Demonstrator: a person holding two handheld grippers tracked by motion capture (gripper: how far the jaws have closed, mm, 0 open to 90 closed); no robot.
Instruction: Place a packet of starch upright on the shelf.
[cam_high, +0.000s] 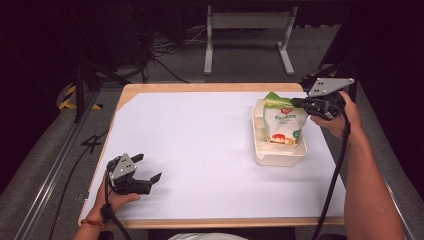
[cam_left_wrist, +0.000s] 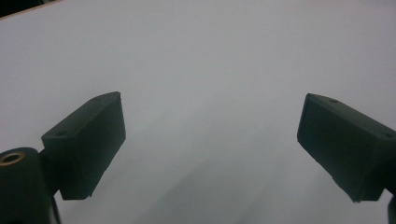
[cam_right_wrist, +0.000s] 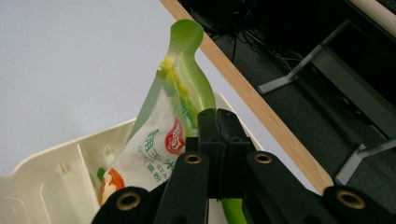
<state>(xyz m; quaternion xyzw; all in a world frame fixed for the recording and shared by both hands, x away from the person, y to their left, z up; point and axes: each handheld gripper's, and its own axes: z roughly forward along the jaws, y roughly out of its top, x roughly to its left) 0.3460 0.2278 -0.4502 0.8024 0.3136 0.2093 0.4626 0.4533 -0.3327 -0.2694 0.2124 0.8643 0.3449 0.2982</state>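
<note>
While the right gripper (cam_high: 300, 103) hangs over the far right of the table (cam_high: 200, 150), its 2 jaws are clamped on the top edge of a snack pouch (cam_high: 283, 122), green up top, white below with a red logo. In the right gripper view the jaws sit pressed together with the pouch (cam_right_wrist: 175, 121) film pinched between them; the green seal flap rises just beyond the tips, and the printed body drops away below and left of them. Pouch bottom sits inside a cream plastic bin (cam_high: 278, 156), leaning against its far wall; whether it rests on the bin floor, can't tell. Bin (cam_right_wrist: 51, 177) rim shows left of the jaws, divider ribs inside.

Left gripper (cam_high: 149, 168) sits at the near left corner, jaws spread wide, nothing between them. In the left gripper view the 2 pads (cam_left_wrist: 88, 144) stand well apart over bare white tabletop (cam_left_wrist: 210, 70).
</note>
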